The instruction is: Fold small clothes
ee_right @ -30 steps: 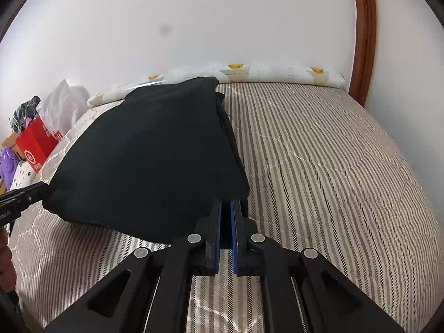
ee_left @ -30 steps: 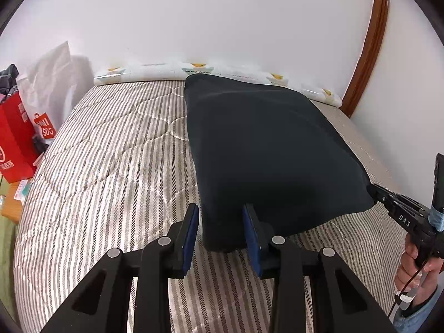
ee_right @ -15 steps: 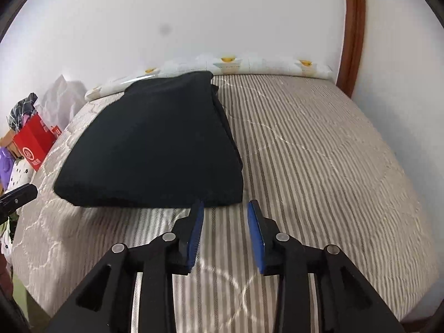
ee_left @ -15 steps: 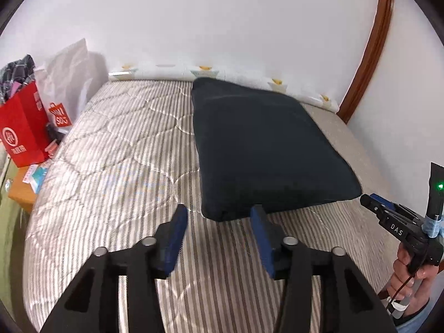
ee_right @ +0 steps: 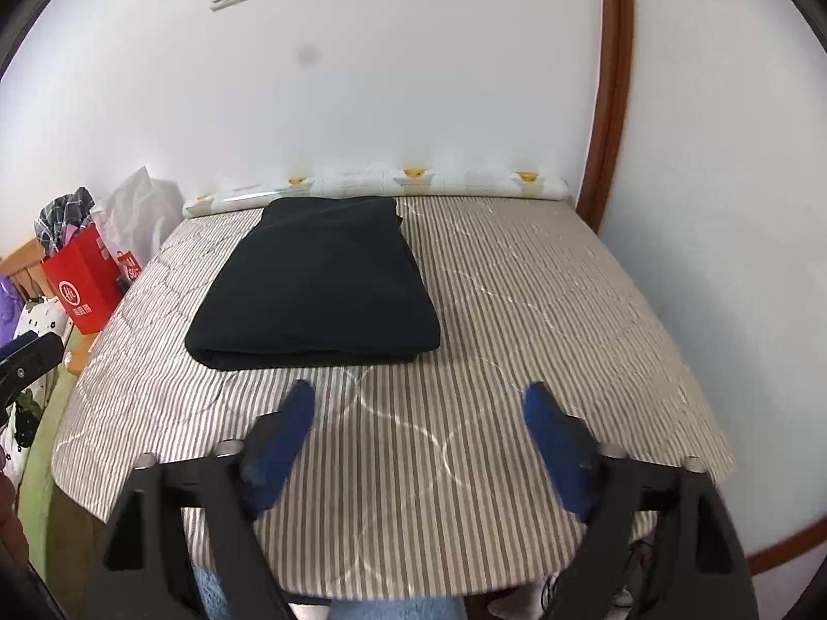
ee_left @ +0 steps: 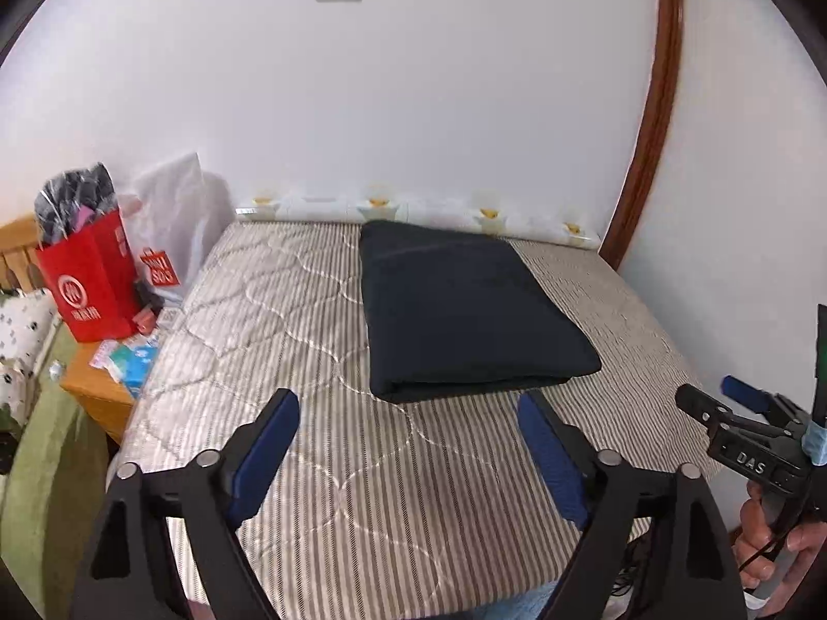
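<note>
A black folded garment (ee_left: 460, 310) lies flat on the striped quilted mattress (ee_left: 289, 320), toward the far wall; it also shows in the right wrist view (ee_right: 315, 284). My left gripper (ee_left: 408, 413) is open and empty, above the mattress well short of the garment's near edge. My right gripper (ee_right: 418, 403) is open and empty, likewise back from the garment. The right gripper also shows at the right edge of the left wrist view (ee_left: 723, 403). The left gripper's tip shows at the left edge of the right wrist view (ee_right: 26, 356).
A red paper bag (ee_left: 88, 284) and a white plastic bag (ee_left: 175, 217) stand left of the bed on a wooden stand (ee_left: 98, 387). A patterned roll (ee_left: 413, 206) lies along the white wall. A brown door frame (ee_left: 646, 155) rises at the right.
Both grippers let go of the black garment, opened wide and pulled back and up from it. The garment now lies flat and folded on the mattress.
</note>
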Motion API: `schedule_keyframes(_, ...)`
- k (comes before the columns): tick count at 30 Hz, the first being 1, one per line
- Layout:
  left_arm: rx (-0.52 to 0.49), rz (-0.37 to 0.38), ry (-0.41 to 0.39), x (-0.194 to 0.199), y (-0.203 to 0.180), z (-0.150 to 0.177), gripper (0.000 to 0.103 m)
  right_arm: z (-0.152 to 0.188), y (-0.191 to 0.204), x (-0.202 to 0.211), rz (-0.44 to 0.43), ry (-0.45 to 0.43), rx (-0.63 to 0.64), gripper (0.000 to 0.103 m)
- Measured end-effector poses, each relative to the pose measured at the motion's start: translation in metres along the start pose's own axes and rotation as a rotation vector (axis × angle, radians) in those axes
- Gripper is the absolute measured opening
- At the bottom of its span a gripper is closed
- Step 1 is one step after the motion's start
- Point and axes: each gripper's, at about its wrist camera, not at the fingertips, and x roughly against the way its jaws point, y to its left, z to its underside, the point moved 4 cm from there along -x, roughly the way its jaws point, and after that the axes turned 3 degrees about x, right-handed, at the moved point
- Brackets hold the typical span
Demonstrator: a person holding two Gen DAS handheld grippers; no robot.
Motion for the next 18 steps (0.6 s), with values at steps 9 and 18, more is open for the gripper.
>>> schedule_keyframes(9,-0.027,-0.02,-0.022,0.027,-0.012,0.006,0.092,0.013,-0.004,0.033,0.054,-0.04,-0.011,0.099)
schedule_keyframes(18,-0.046,-0.055,-0.034,0.031,-0.02,0.011,0.092,0.019,-0.004,0.045,0.062,-0.037,-0.008,0.1)
